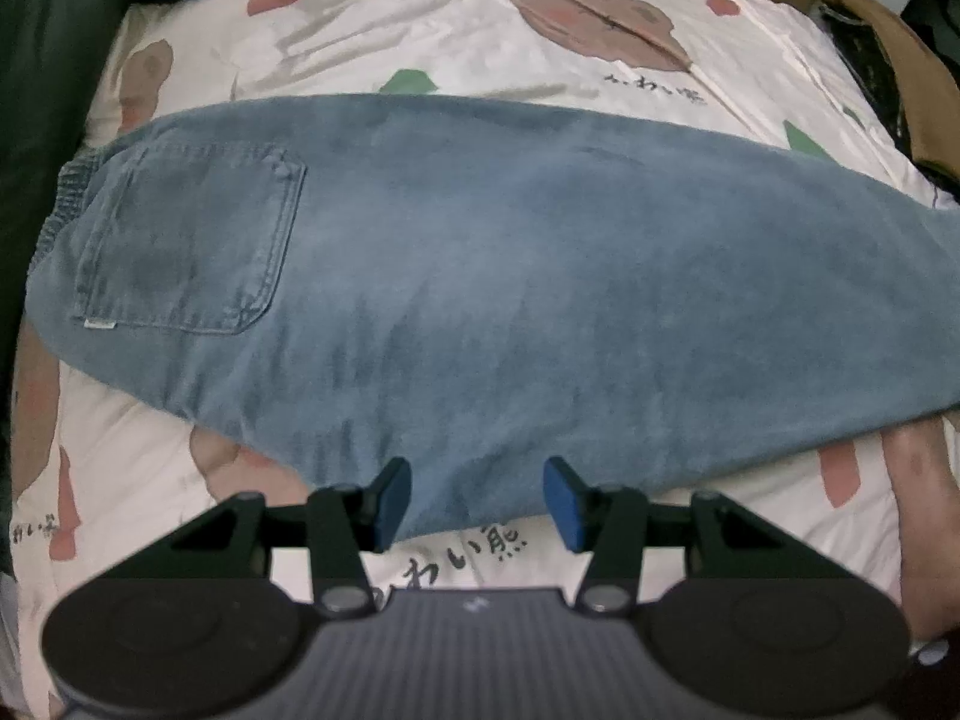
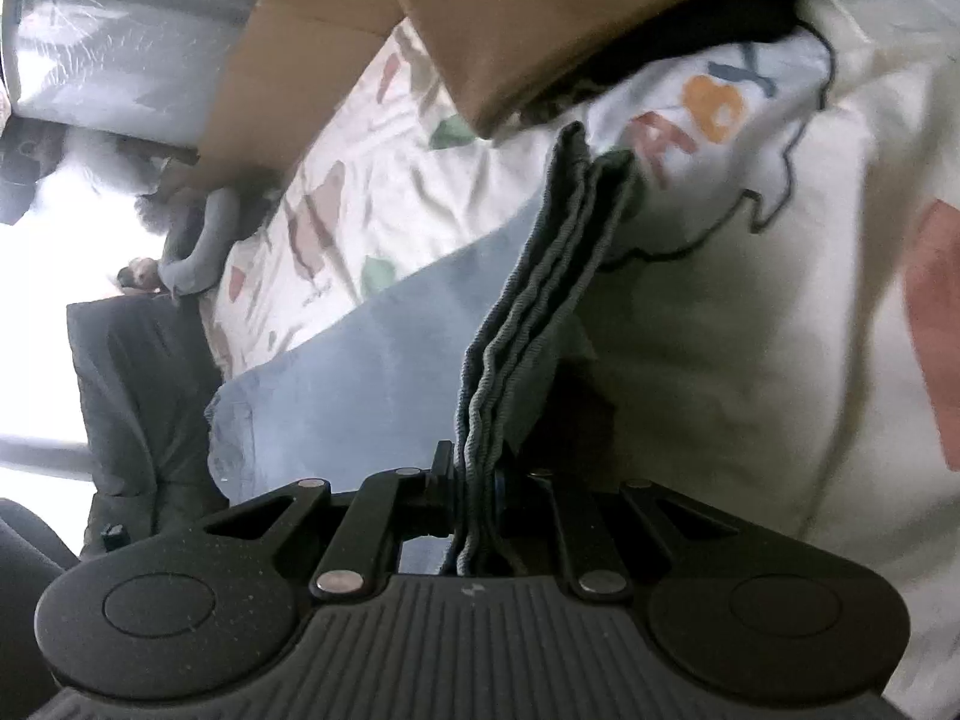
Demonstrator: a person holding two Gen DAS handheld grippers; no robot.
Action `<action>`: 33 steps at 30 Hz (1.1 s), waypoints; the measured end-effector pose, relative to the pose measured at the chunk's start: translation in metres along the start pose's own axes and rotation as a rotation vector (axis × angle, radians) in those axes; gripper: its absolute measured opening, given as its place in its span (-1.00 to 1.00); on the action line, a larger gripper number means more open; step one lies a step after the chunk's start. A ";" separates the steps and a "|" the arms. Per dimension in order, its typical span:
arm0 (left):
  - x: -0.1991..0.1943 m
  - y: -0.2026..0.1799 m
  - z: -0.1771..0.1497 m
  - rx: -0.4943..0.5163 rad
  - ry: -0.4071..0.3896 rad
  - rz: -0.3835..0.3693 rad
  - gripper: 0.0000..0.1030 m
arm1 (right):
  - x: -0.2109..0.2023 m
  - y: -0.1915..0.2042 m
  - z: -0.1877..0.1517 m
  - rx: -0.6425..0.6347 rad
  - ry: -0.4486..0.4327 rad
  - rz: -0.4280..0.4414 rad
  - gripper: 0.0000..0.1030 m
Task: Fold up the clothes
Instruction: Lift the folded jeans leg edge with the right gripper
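— Two grippers, one garment: your jeans (image 1: 480, 276) lie folded lengthwise across the middle of the bed, on the printed quilt (image 1: 420, 18), with the back pocket (image 1: 186, 240) facing up towards the quilt's left edge.

— And my left hand?

— Your left gripper (image 1: 477, 504) points steeply down over the near edge of the jeans. Its blue pads (image 1: 393, 501) stand spread apart, one on each side of the denim's lower hem, and they pinch nothing.

— What about the right?

— Your right gripper (image 2: 474, 492) is tilted, so the bed looks slanted in its view. Its jaws are pressed together on the stacked layers of the ribbed cuff end (image 2: 534, 324) of the jeans, and that bunched cloth runs up and away from the pads. The pale denim (image 2: 360, 360) spreads out to its left, and a cardboard box (image 2: 336, 60) sits at the quilt's far edge.
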State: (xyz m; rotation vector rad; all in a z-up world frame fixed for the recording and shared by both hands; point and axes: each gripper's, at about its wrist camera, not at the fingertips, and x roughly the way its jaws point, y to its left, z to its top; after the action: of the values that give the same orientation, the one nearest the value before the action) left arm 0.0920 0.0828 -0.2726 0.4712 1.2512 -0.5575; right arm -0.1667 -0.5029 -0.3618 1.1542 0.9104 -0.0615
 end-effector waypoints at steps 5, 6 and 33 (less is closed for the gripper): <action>-0.001 0.001 -0.003 -0.001 0.006 0.007 0.01 | 0.015 -0.013 0.005 0.050 0.025 -0.051 -0.73; 0.000 0.002 -0.003 -0.001 0.010 0.009 0.01 | 0.016 -0.019 0.004 0.062 0.028 -0.056 -0.72; 0.010 -0.003 0.006 0.029 0.017 0.001 0.01 | 0.053 -0.026 0.011 0.061 0.069 -0.092 -0.59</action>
State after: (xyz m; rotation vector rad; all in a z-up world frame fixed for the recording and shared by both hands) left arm 0.0969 0.0752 -0.2805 0.5011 1.2606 -0.5726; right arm -0.1382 -0.5024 -0.4145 1.1762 1.0290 -0.1257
